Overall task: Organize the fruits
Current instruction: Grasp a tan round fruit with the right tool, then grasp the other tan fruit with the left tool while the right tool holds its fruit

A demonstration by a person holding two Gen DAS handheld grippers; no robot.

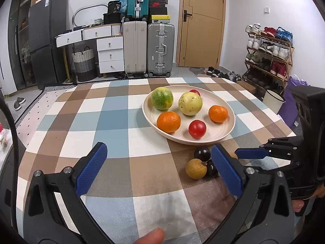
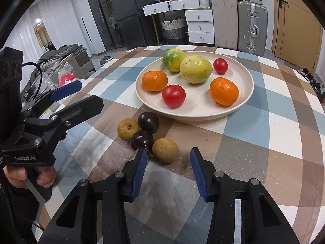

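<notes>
a tan longan (image 2: 165,150) lies on the checked tablecloth (image 2: 264,142) just ahead of the right gripper (image 2: 167,158), nearer its left finger, touching a dark plum (image 2: 141,140); a second plum (image 2: 148,122) and another longan (image 2: 128,129) sit just beyond, all outside the plate (image 2: 246,99). the plate, farther ahead, already carries oranges, tomatoes and two green-yellow citrus. the right gripper's fingers stand apart and hold nothing. the left gripper (image 1: 158,164), off to its left, is also spread and empty. the step in hand looks like picking up the near longan; next it likely needs to advance, centre on the fruit and close gently.
</notes>
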